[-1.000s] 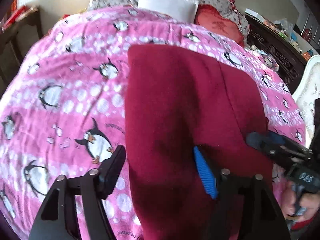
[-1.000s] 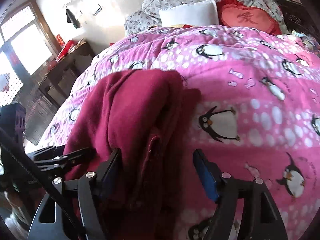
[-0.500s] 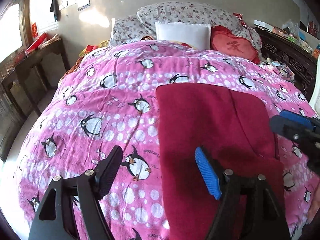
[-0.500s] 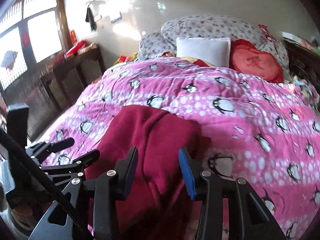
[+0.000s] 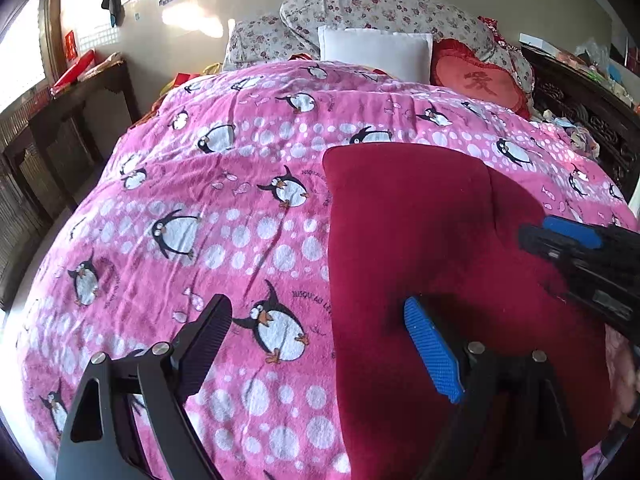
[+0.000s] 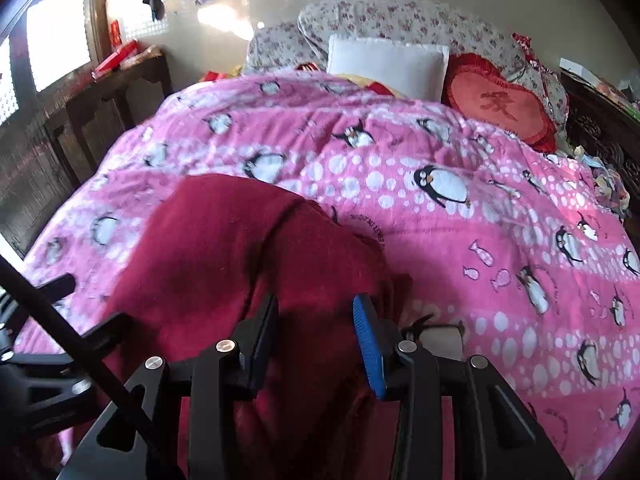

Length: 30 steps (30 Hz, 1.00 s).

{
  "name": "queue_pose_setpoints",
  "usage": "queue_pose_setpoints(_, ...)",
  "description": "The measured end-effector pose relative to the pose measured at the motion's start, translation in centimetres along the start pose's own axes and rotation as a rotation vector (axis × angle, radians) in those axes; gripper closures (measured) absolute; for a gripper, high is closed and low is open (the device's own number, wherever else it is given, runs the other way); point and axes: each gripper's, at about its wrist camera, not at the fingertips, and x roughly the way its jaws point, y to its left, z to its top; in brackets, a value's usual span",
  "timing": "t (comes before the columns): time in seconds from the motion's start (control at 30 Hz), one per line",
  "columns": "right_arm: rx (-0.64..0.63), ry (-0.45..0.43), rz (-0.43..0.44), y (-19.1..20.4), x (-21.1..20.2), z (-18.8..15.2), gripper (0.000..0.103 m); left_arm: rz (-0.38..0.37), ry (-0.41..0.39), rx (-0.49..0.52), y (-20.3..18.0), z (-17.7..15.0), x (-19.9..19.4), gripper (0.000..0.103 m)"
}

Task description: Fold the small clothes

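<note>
A dark red garment [image 5: 420, 232] lies folded in a long strip on the pink penguin blanket [image 5: 224, 208]. My left gripper [image 5: 318, 340] hovers over the garment's near left edge. Its jaws are opening wide, with the cloth edge and blanket below them and nothing pressed. In the right wrist view the garment [image 6: 208, 248] fills the lower middle. My right gripper [image 6: 316, 332] is over its right part, jaws closing with red cloth between them; the pads do not visibly press it. The right gripper [image 5: 580, 248] also reaches in from the right, and the left gripper [image 6: 90, 300] shows at the left edge.
Pillows sit at the bed's head: a white one [image 5: 376, 52], a red heart cushion [image 5: 480, 80] and floral ones [image 5: 380, 8]. A dark wooden table [image 5: 68, 120] stands to the left of the bed. Cluttered dark furniture [image 5: 580, 112] lines the right side.
Both cameras have drawn back and tipped up, showing more of the bed. The left jaws have spread wider. The right jaws have narrowed over the garment, which still lies flat.
</note>
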Motion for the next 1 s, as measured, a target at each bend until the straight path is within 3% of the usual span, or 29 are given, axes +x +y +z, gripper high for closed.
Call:
queue_pose_setpoints(0.17, -0.055, -0.028, 0.072, 2.0, -4.6, -1.9, 0.060, 0.008, 0.000, -0.003, -0.1, -0.3, -0.7, 0.015)
queue_pose_setpoints(0.3, -0.085, -0.024, 0.069, 2.8, -5.9, -3.9, 0.060, 0.013, -0.001, 0.000, -0.3, -0.6, -1.0, 0.015)
queue_pose_setpoints(0.4, -0.099, 0.017, 0.015, 2.4, -4.7, -5.8, 0.058, 0.019, -0.004, -0.003, -0.4, -0.9, -1.1, 0.015)
queue_pose_setpoints(0.47, -0.091, 0.029, -0.011, 1.8, -3.7, -6.7, 0.039, 0.017, -0.003, -0.008, -0.5, -1.1, -1.2, 0.015)
queue_pose_setpoints(0.53, -0.062, 0.032, -0.011, 1.0, -3.0, -7.4, 0.036, 0.020, -0.005, -0.006, -0.6, -1.2, -1.3, 0.015)
queue_pose_setpoints(0.9, -0.004, -0.086, 0.022, 1.9, -7.8, -6.3, 0.036, 0.020, -0.036, -0.034, -0.4, -1.6, -3.4, 0.015)
queue_pose_setpoints(1.0, 0.030, -0.119, 0.025, 1.7, -8.7, -5.9, 0.029, 0.015, -0.045, -0.031, -0.5, -1.6, -3.8, 0.015)
